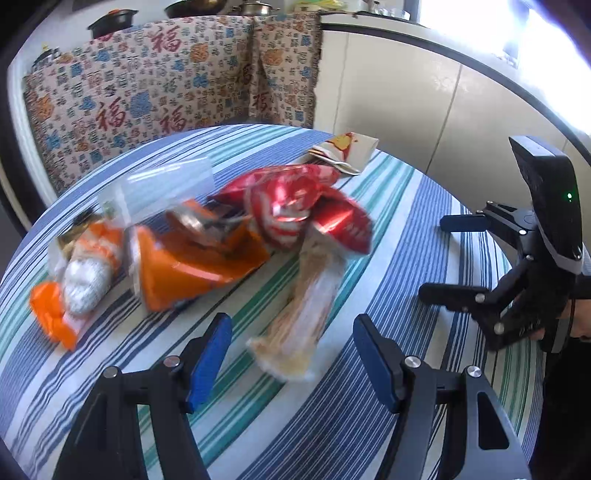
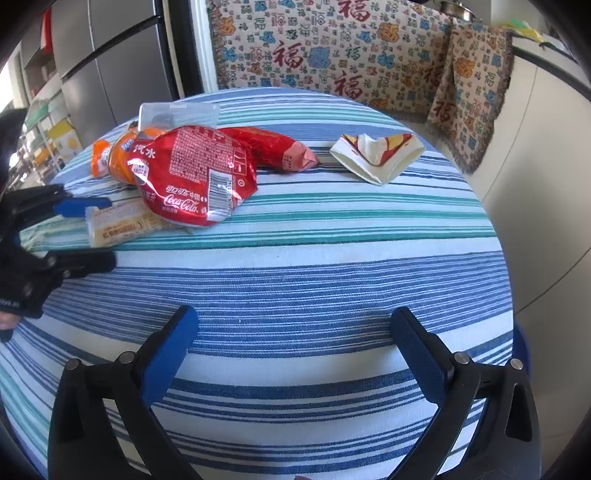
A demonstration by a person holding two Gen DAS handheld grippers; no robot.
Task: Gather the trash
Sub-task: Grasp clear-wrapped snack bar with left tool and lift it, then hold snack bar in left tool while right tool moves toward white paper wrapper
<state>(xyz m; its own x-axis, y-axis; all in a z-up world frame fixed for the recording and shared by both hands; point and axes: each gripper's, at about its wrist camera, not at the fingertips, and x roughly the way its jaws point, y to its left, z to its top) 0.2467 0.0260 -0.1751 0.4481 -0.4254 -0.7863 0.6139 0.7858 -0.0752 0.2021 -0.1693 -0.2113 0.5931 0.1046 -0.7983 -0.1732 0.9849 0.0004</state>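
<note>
Trash lies in a heap on the striped round table (image 2: 314,280): a red Coca-Cola wrapper (image 2: 195,173), orange wrappers (image 1: 192,266), a clear plastic bag (image 1: 166,184), a beige snack wrapper (image 1: 306,302) and a folded paper carton (image 2: 376,155) set apart. My left gripper (image 1: 291,354) is open, its fingers on either side of the beige wrapper's near end (image 2: 118,221). My right gripper (image 2: 295,350) is open and empty above bare cloth; it also shows in the left wrist view (image 1: 447,254).
A bench with patterned cushions (image 2: 332,48) curves behind the table. Pale cabinets (image 1: 424,110) stand to the right. Pots (image 1: 110,22) sit on the counter behind the bench.
</note>
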